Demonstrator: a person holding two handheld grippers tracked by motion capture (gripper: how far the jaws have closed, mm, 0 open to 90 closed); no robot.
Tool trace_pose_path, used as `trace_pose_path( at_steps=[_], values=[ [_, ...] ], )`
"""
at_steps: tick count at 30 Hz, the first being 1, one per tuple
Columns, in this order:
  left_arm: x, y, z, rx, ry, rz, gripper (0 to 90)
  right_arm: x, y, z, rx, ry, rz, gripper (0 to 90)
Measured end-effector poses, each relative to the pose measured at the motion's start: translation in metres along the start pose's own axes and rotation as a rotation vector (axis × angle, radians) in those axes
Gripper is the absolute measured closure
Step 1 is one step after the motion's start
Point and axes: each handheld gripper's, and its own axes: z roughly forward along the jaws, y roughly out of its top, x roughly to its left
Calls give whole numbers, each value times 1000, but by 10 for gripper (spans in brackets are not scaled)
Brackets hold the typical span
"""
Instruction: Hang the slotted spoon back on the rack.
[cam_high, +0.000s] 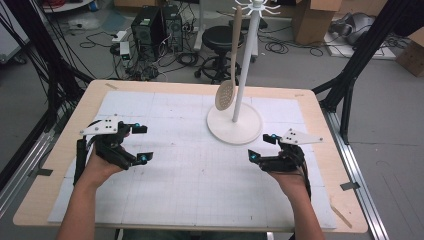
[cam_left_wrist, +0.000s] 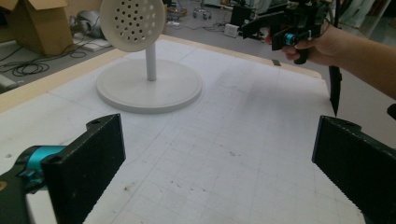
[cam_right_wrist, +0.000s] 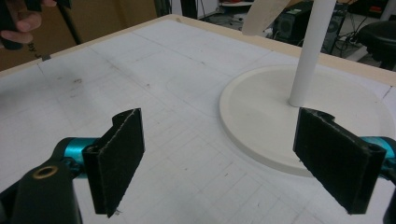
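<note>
A white stand with a round base (cam_high: 235, 131) and a tall pole rises at the back of the table, right of centre. A pale perforated spoon (cam_high: 226, 94) hangs from its top hooks, its head just above the base. My left gripper (cam_high: 143, 143) rests at the left of the mat, open and holding nothing. My right gripper (cam_high: 261, 147) sits at the right, just in front of the base, open and holding nothing. In the left gripper view its jaws stand wide (cam_left_wrist: 219, 158), facing the spoon head (cam_left_wrist: 133, 23) and base (cam_left_wrist: 149, 88). The right gripper view (cam_right_wrist: 219, 163) shows the base (cam_right_wrist: 261, 116) close ahead.
A white gridded mat (cam_high: 200, 170) covers the wooden table (cam_high: 330, 200). Beyond the far edge stand a black stool (cam_high: 220, 40), computer towers (cam_high: 155, 25) and cardboard boxes (cam_high: 312, 20). Black frame legs (cam_high: 350, 80) flank the table on both sides.
</note>
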Motion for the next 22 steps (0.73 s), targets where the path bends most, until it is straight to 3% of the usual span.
trace_pose_path(
  at_steps=[4, 22],
  values=[
    [1, 0, 1, 8, 25, 11, 32, 0, 0, 2, 7, 2, 0, 155],
    [3, -1, 0, 20, 45, -4, 32, -1, -2, 4, 17, 4, 1, 155]
  ],
)
